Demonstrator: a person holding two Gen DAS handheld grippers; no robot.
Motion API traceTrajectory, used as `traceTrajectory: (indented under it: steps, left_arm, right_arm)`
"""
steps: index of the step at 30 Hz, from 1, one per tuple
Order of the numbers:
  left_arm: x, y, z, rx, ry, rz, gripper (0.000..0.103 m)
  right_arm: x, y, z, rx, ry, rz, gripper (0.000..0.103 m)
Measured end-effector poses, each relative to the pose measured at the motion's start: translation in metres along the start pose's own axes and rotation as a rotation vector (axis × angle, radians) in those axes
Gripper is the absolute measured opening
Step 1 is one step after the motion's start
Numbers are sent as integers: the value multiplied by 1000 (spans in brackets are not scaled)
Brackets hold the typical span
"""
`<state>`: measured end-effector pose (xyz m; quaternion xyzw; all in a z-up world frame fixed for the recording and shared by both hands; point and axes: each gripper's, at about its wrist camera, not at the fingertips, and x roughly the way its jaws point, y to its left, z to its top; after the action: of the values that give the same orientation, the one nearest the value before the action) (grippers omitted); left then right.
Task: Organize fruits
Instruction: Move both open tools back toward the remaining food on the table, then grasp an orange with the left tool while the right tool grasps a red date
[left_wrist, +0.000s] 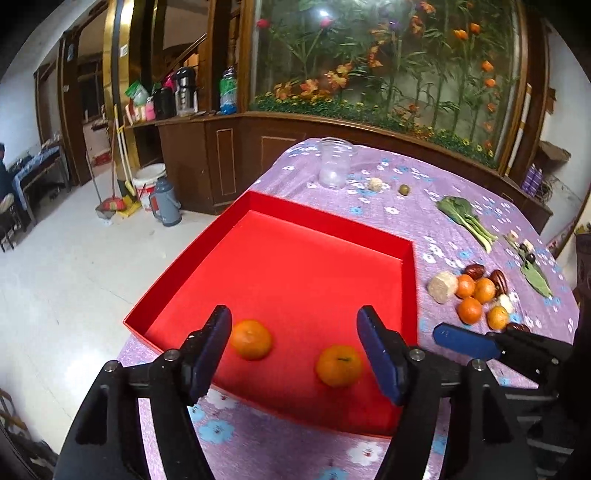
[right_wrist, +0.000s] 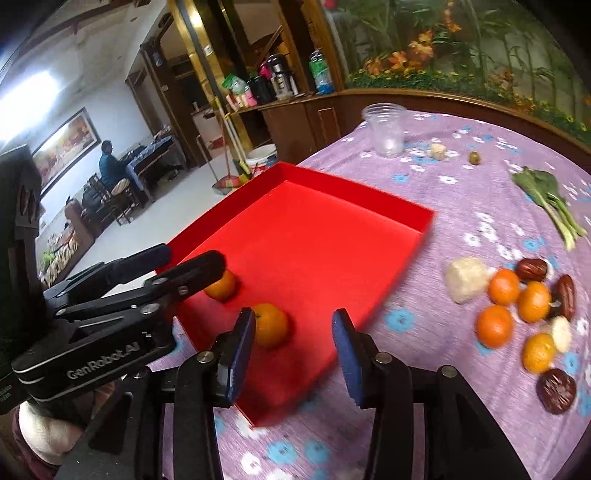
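A red box (left_wrist: 295, 266) (right_wrist: 314, 229) lies on the purple flowered cloth. Two tangerines (left_wrist: 251, 339) (left_wrist: 338, 364) rest loose on its floor near the front wall. My left gripper (left_wrist: 293, 321) (right_wrist: 192, 258) hovers open above them and touches neither. My right gripper (right_wrist: 293, 321) is open over the box's near corner, its left finger (right_wrist: 242, 343) just beside one tangerine (right_wrist: 271, 325); one of its blue fingers (left_wrist: 465, 341) shows in the left wrist view. To the right of the box lies a heap of several tangerines (right_wrist: 495, 326) (left_wrist: 470, 310), brown dates (right_wrist: 557, 391) and white lumps (right_wrist: 465, 278).
A clear plastic cup (left_wrist: 334, 162) stands at the table's far side, with a small green fruit (left_wrist: 404, 189) near it. A leafy green (left_wrist: 465, 218) lies at the right. The table edge drops to the floor left of the box. A person (right_wrist: 109, 162) sits far off.
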<state>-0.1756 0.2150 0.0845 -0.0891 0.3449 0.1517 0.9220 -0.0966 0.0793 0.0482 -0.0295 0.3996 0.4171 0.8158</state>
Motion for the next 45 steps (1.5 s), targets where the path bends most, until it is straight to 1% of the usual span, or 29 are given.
traceTrajectory:
  steps: [7,9,12,15,19,22,25,29,30,32,35,36,39,43,44,45]
  left_arm:
    - [-15,-43,-3,98,-16,-2,71]
    - [-18,-51,-4,120,-19,-4,75]
    - [-17,-64,-6,149,-10,-23,77]
    - [-10,-76,-9,160,19,-52,77]
    - [12,-94,-15,163,92,-116,77]
    - [24,-114,-18,187,116,-167,77]
    - [36,-136,-17,220,124,-243,77]
    - [57,-163,-14,267,142,-306,75]
    - [63,-169,-13,281,145,-307,72]
    - [75,-180,-10,312,153,-303,69]
    - [93,-190,-7,337,173,-298,66]
    - [99,-193,-6,346,181,-295,63]
    - [112,-197,-7,360,205,-296,62]
    - [116,-206,-8,397,193,-292,61]
    - [116,-208,-9,403,191,-291,57]
    - [118,-210,-10,408,200,-297,46]
  right_arm:
    - [-38,-44,-18,83,-53,-47,48]
    - [-51,-60,-24,104,-67,-68,50]
    - [-71,-88,-36,145,-91,-108,52]
    - [-90,-120,-47,196,-108,-163,52]
    - [-109,-156,-60,262,-120,-233,52]
    - [-112,-172,-62,284,-120,-244,52]
    - [-106,-178,-59,278,-108,-242,52]
    - [-91,-181,-55,247,-74,-266,52]
    - [-88,-181,-55,236,-63,-272,52]
    - [-83,-180,-57,224,-47,-276,52]
    - [-77,-182,-61,215,-23,-270,52]
    - [-76,-183,-61,215,-19,-270,52]
    - [-72,-186,-63,223,-5,-255,52]
    - [-68,-186,-62,218,3,-242,52]
    - [-67,-185,-62,216,5,-241,52]
    - [-66,-185,-61,212,4,-243,52]
